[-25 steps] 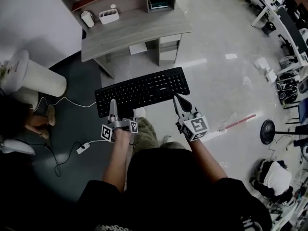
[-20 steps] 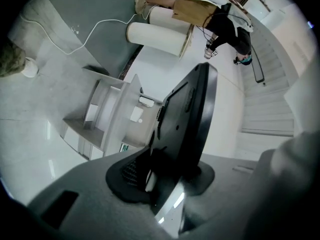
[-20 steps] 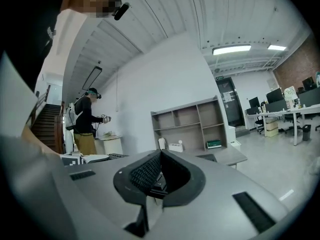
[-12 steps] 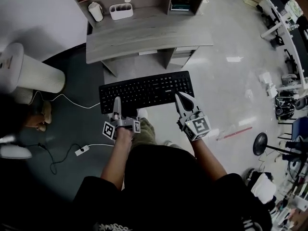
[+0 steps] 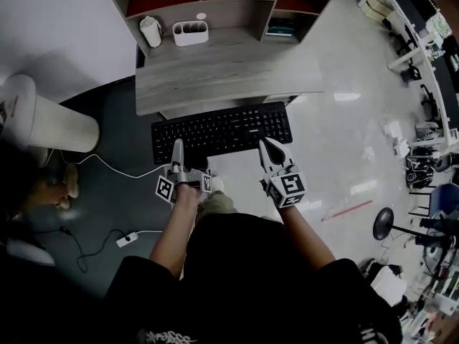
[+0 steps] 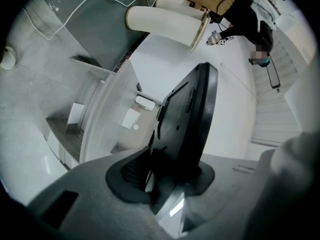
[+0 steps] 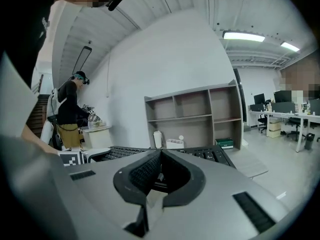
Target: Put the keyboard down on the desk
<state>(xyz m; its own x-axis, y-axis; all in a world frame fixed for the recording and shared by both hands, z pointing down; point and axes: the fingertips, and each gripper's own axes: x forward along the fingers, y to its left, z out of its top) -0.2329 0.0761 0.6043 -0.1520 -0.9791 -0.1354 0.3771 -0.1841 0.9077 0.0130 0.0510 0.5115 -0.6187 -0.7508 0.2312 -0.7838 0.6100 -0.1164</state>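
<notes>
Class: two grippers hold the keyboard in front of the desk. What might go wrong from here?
1. The left gripper and right gripper pinch only the keyboard's near edge; it may sag or slip.
2. Its far edge, close to the desk front, might knock it.
3. Pushed too far, it may hit the white organizer.

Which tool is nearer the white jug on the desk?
Left. The left tool holds the keyboard by its near edge, roughly below the white jug; the right tool holds that edge farther to the right.
</notes>
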